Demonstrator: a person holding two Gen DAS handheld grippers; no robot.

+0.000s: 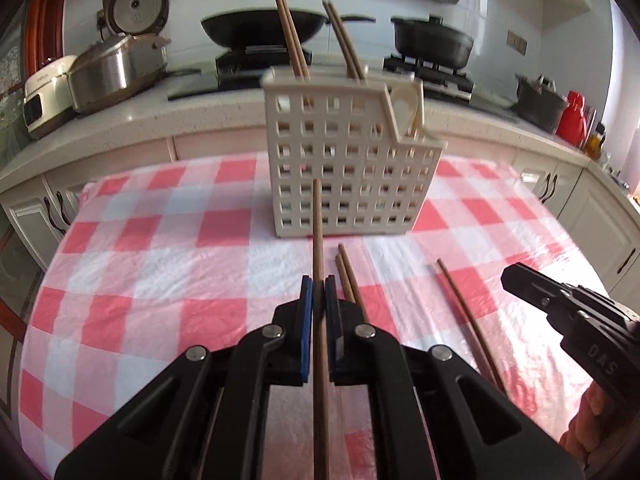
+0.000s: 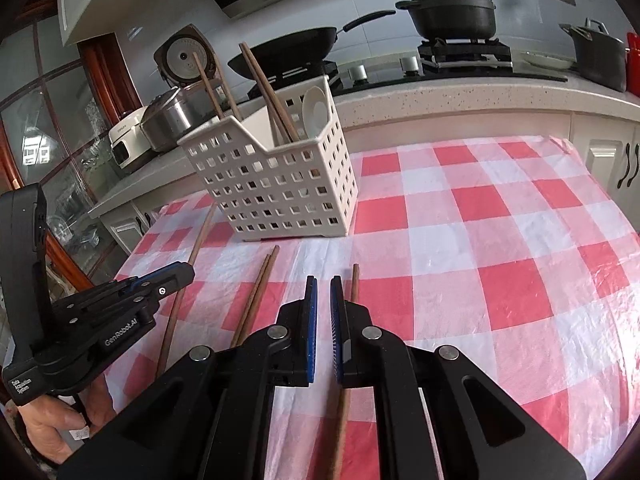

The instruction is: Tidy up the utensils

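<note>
A white perforated utensil basket stands on the checked table, holding several brown chopsticks and a white spoon. My left gripper is shut on one brown chopstick that points toward the basket; this gripper also shows in the right wrist view. A pair of chopsticks lies just right of it. My right gripper is slightly open above a single chopstick on the cloth, nothing between its pads.
The red-and-white checked cloth covers the table. Behind it runs a counter with a rice cooker, a steel pot, a wok and a black pot on the stove.
</note>
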